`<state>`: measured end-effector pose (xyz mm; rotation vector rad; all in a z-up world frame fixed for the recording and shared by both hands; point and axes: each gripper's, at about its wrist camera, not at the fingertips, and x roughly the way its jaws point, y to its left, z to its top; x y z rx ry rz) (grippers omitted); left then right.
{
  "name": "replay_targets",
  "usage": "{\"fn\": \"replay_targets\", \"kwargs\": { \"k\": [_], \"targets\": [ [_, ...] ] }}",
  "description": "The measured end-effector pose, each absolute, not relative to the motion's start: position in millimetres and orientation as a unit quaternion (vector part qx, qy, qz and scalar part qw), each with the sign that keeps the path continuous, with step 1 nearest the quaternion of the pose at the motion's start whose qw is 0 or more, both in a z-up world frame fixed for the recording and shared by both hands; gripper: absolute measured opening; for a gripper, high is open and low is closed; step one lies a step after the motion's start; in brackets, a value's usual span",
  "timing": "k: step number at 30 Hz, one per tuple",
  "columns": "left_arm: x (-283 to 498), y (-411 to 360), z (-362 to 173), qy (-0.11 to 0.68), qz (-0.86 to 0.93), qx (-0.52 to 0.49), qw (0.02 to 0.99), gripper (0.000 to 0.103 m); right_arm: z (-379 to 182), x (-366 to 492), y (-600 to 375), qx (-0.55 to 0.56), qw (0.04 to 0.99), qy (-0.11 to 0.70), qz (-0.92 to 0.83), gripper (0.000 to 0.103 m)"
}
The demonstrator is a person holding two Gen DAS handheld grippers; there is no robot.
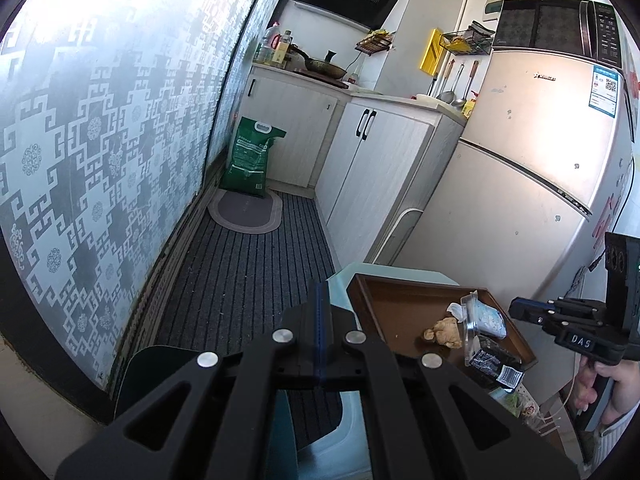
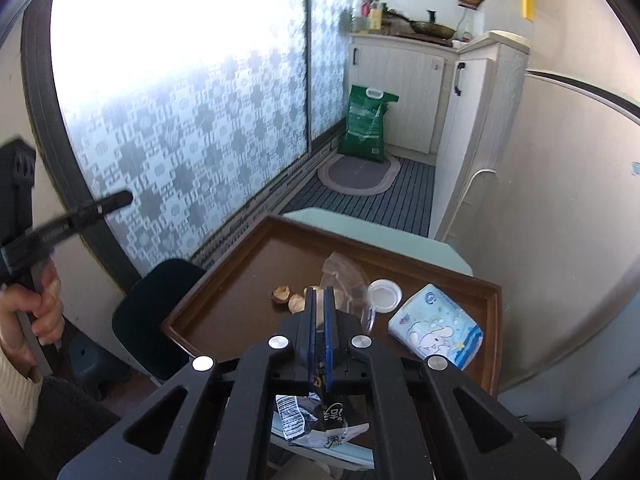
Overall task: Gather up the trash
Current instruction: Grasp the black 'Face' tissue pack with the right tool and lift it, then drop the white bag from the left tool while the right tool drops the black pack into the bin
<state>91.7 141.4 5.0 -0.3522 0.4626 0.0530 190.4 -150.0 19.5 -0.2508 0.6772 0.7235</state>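
Note:
A brown tray (image 2: 240,272) (image 1: 400,300) on a pale table holds nut shells (image 2: 286,296) (image 1: 444,332), a clear plastic wrapper (image 2: 344,276), a white lid (image 2: 384,294) and a tissue pack (image 2: 436,328) (image 1: 490,318). My right gripper (image 2: 319,300) is shut on a black snack wrapper (image 2: 316,416) and holds it over the tray's near edge; the gripper also shows in the left wrist view (image 1: 520,308), with the wrapper (image 1: 492,360) below it. My left gripper (image 1: 322,296) is shut and empty, left of the tray; it also shows in the right wrist view (image 2: 124,199).
A dark stool (image 2: 156,312) stands left of the table. A fridge (image 1: 520,160) with a microwave on top is at the right. White cabinets (image 1: 372,160), a green bag (image 1: 250,156) and an oval mat (image 1: 246,210) lie beyond on the striped carpet.

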Motion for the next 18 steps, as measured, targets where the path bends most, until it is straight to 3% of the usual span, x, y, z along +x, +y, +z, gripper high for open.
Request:
{"fn": "replay_targets", "kwargs": {
  "k": [1,2,15,16,17,18],
  "targets": [
    [90.1,143.4,4.2,0.229,0.025,-0.174,0.957,0.000,19.5,191.6,-155.0,-0.118,0.875,0.325,0.339,0.048],
    [89.2,145.3,3.2,0.232,0.024,-0.174,0.957,0.000,17.0,193.3,-159.5,-0.109,0.871,0.332,0.346,0.067],
    [80.7,165.5,-2.5,0.239,0.027,-0.192,0.951,0.000,-34.6,197.3,-156.9,-0.082,0.811,0.428,0.390,0.067],
    [80.7,165.9,-2.6,0.240,0.026,-0.192,0.951,0.000,-36.7,195.1,-152.7,-0.099,0.812,0.431,0.381,0.066],
    [80.4,165.6,-2.7,0.240,0.025,-0.192,0.951,0.000,-38.1,193.0,-149.5,-0.114,0.813,0.432,0.373,0.053],
    [79.9,164.8,-2.5,0.241,0.025,-0.191,0.951,0.000,-39.0,192.1,-146.8,-0.119,0.812,0.435,0.370,0.052]
  ]
}}
